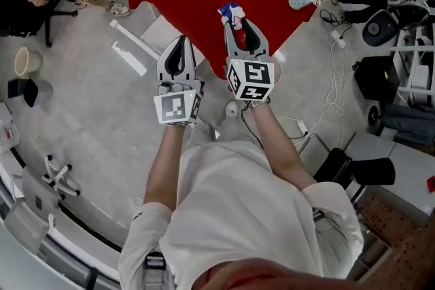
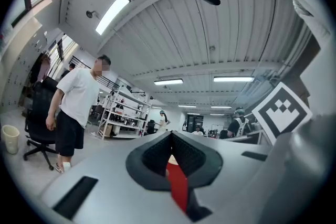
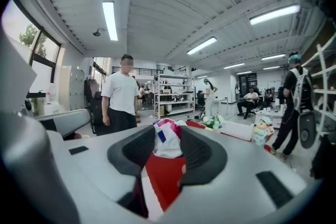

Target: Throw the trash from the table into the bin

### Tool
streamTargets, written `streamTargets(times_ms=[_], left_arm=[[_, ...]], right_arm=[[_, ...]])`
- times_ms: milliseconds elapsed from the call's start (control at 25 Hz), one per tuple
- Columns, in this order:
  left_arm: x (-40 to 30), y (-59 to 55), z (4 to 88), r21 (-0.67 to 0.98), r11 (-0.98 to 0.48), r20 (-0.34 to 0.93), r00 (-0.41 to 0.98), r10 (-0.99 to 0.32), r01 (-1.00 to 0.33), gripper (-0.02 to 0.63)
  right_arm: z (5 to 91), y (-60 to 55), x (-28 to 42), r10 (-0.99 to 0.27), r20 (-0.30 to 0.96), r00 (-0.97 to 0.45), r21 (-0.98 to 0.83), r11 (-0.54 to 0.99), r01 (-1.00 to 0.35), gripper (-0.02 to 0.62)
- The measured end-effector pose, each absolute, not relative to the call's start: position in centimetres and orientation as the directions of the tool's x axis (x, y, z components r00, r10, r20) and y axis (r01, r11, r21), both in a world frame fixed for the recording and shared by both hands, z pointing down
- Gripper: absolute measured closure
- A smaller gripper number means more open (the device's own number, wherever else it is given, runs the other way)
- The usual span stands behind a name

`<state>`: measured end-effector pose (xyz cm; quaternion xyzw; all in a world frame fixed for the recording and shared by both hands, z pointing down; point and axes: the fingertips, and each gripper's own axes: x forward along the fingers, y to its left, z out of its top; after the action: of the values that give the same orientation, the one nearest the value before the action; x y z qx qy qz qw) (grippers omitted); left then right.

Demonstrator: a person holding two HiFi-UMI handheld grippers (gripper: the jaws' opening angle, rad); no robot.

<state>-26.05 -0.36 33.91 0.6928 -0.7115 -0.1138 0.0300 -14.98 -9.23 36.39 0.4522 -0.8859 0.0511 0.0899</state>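
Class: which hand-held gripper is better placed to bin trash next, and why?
Right: the right hand-held gripper is shut on a crumpled wrapper; the left hand-held gripper is shut, with nothing between its jaws.

Bright, even light comes from long ceiling tubes (image 3: pixel 109 19), with only soft shadows on the pale floor (image 1: pixel 88 112). Both gripper views curve hard toward black round edges, and the right hand-held gripper (image 3: pixel 168 139) nearest the lens is soft.

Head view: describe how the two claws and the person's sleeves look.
Both the left claw and right claw are grey with black inner lining, each carrying a white cube with black square markers. The person wears a white short-sleeved shirt.
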Motion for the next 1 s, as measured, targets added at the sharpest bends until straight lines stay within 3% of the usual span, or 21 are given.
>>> streamTargets(times_ms=[480, 1000], left_arm=[[-10.3, -5.8, 34.7, 0.218, -0.203, -0.106, 0.183, -0.977, -0.955, 0.601], [7.1, -8.6, 35.6, 0.192, -0.194, -0.096, 0.178, -0.979, -0.962, 0.601]], right_arm=[[35.9, -10.2, 2.9, -0.912, 0.165, -0.376, -0.02, 0.378, -0.926, 0.439], [37.0, -11.9, 21.0, -0.91, 0.157, -0.384, -0.053, 0.381, -0.923, 0.439]])
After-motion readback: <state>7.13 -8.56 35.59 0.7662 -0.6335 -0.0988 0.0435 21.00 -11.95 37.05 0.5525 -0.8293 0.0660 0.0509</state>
